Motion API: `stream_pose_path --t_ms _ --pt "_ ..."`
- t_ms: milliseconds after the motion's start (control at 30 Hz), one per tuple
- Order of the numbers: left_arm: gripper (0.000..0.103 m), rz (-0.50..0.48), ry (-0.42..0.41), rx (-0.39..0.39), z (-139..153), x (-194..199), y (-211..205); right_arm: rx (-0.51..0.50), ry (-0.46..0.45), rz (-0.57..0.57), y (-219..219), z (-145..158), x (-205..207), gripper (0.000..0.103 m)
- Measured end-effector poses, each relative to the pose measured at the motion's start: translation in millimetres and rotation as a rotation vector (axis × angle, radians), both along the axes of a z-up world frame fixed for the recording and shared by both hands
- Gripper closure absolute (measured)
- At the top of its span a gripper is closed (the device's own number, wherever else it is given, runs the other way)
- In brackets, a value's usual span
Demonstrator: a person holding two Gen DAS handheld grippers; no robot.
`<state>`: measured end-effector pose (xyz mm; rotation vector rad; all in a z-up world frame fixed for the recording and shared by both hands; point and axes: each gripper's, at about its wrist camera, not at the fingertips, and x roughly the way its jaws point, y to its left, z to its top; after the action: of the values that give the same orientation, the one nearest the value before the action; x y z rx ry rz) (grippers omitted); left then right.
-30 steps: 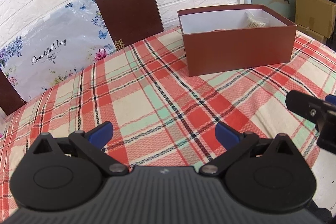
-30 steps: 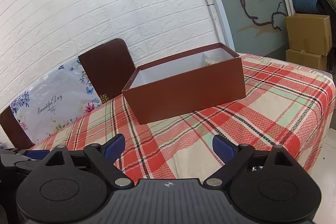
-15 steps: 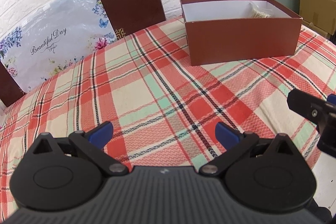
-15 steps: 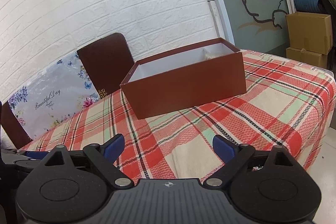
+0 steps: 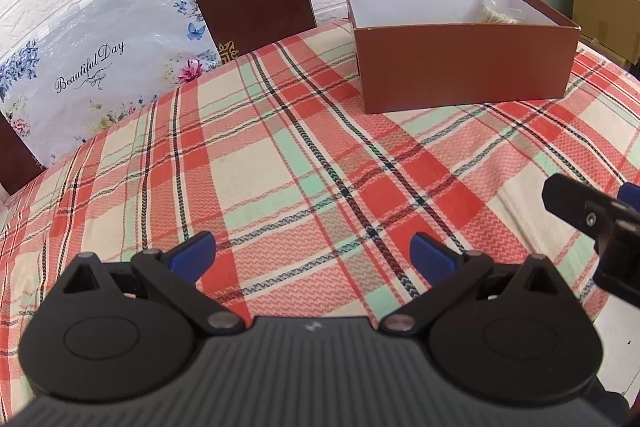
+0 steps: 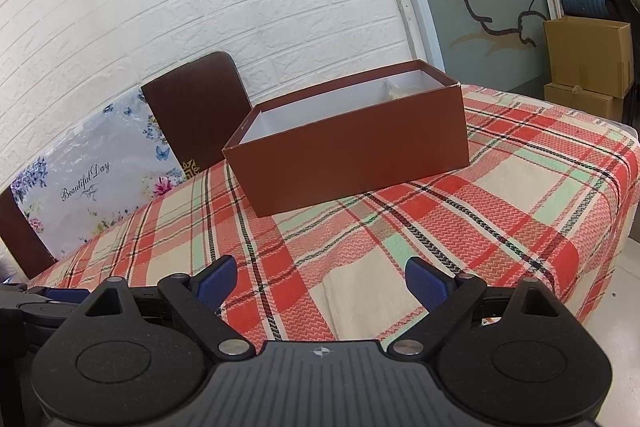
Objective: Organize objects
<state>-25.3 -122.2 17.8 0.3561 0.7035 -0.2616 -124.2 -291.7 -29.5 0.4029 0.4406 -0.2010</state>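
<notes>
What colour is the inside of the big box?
White inside the box, with reddish-brown outer walls. The left wrist view shows it best.

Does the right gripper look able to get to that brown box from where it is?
Probably yes. The right gripper is open and empty, and only bare tablecloth lies between it and the box. The box is open-topped, with nothing in front of it.
</notes>
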Motion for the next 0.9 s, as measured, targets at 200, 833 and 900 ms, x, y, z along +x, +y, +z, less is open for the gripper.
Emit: stream_pose_path --t_ms 200,833,900 --pt "0.000 -0.004 0.006 0.007 -2 -1 -3 0.002 0.004 0.000 0 -2 1 0.012" --pt "0.000 -0.006 0.059 0.006 -12 4 -5 0.009 0.026 0.006 -3 -10 5 0.012" --pt "0.000 -0.007 0.062 0.006 -13 4 -5 0.010 0.028 0.005 -3 -10 6 0.012"
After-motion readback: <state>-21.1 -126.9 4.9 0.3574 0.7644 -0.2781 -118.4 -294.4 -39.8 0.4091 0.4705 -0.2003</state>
